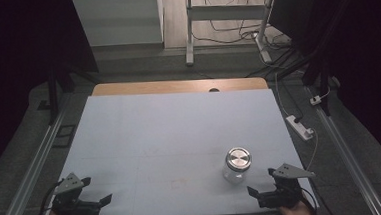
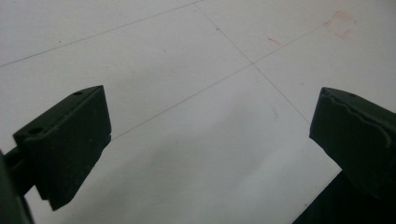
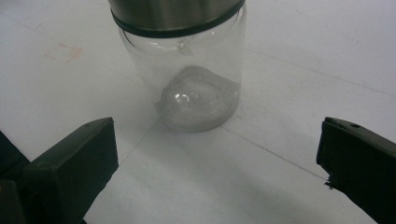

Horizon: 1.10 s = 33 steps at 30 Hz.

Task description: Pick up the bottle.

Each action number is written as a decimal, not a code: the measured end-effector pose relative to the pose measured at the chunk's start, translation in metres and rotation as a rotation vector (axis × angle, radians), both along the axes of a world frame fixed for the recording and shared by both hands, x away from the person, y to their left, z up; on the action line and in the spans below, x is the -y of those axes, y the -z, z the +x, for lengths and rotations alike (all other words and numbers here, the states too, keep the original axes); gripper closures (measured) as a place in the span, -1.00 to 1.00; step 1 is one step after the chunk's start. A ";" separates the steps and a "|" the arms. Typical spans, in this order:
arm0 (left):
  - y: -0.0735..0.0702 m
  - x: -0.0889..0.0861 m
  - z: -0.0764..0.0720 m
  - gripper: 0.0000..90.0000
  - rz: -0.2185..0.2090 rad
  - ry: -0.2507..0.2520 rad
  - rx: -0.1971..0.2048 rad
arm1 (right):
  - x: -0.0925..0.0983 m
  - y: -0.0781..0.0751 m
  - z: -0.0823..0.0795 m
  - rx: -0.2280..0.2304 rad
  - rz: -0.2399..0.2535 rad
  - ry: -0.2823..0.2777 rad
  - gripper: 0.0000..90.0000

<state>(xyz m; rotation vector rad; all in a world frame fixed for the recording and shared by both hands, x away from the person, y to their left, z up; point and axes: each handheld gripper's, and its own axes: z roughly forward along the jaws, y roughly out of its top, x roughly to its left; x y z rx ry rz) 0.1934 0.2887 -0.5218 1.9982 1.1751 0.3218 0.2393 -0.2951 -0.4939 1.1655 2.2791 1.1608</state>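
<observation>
A clear glass jar (image 1: 236,165) with a brushed metal lid stands upright on the white mat (image 1: 170,129), front right of centre. My right gripper (image 1: 262,181) rests at the mat's front right corner, open, just right of and nearer than the jar. In the right gripper view the jar (image 3: 187,79) stands a short way beyond the wide-apart jaws of the right gripper (image 3: 217,158), untouched. My left gripper (image 1: 96,191) sits at the front left corner, open. In the left gripper view the left gripper (image 2: 210,135) has bare mat between its jaws.
Thin pencil lines and a faint red square mark (image 2: 341,25) cross the mat. A wooden table edge (image 1: 177,86) shows past the mat. A white power strip (image 1: 300,127) and cables lie on the floor at right; white desk legs (image 1: 189,37) stand farther back.
</observation>
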 end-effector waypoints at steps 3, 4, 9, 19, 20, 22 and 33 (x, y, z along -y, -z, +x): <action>0.000 0.000 0.000 -1.00 0.002 -0.002 0.002 | -0.001 -0.002 0.000 0.002 0.002 -0.011 -1.00; 0.000 0.000 0.000 -1.00 0.001 -0.002 0.002 | -0.002 -0.002 0.000 0.003 0.002 -0.015 -1.00; 0.000 0.000 0.000 -1.00 0.005 -0.004 -0.001 | -0.004 -0.002 0.001 0.003 0.007 -0.031 -1.00; 0.000 0.000 0.001 -1.00 0.002 -0.008 -0.006 | -0.012 -0.003 0.003 0.041 0.004 -0.067 -1.00; 0.000 0.000 0.001 -1.00 0.002 -0.008 -0.006 | -0.012 -0.003 0.003 0.041 0.004 -0.067 -1.00; 0.000 0.000 0.001 -1.00 0.001 -0.008 -0.008 | -0.014 -0.003 0.003 0.047 0.007 -0.079 -1.00; 0.001 0.000 0.001 -1.00 0.003 -0.010 -0.012 | -0.025 -0.003 0.011 0.070 0.005 -0.112 -1.00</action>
